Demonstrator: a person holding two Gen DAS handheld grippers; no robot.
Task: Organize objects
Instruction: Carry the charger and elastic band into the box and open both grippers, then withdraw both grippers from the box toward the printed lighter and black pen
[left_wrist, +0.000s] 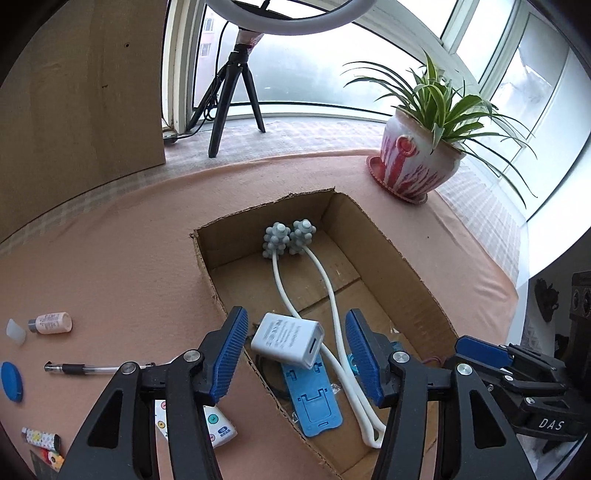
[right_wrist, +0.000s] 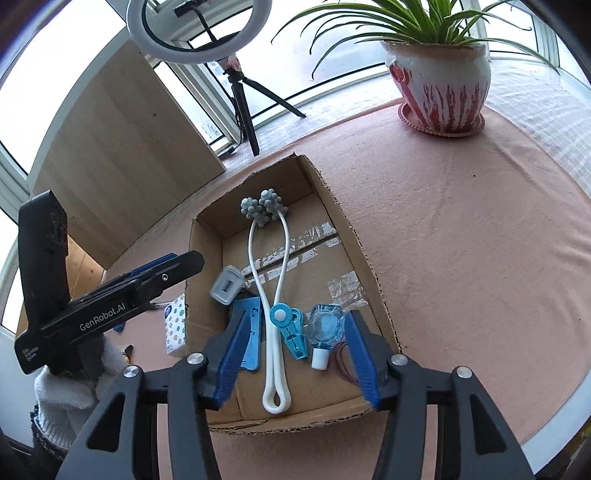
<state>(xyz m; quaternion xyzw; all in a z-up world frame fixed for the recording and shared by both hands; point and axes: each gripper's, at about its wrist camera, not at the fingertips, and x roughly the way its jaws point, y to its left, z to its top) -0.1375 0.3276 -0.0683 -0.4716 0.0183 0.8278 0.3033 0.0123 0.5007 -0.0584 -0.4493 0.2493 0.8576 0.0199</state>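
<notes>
left gripper (left_wrist: 295, 356) spread wide over the cardboard box (left_wrist: 402, 258), white charger (left_wrist: 288, 339) sitting loose between its blue pads, not pinched, right gripper (right_wrist: 291, 363) also wide open and empty, massager (right_wrist: 271, 295) and blue clip (right_wrist: 291, 328) lying in the box below

Soft daylight floods through the windows (left_wrist: 332, 55), overexposed white, with strong fisheye bending at dark edges.

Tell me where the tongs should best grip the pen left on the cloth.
Probably mid-barrel, from straight above. The pen lies flat on the cloth, roughly crosswise in the left view, with bare cloth along both long sides; tongs set across the thin barrel should close cleanly, clear of the cap.
</notes>
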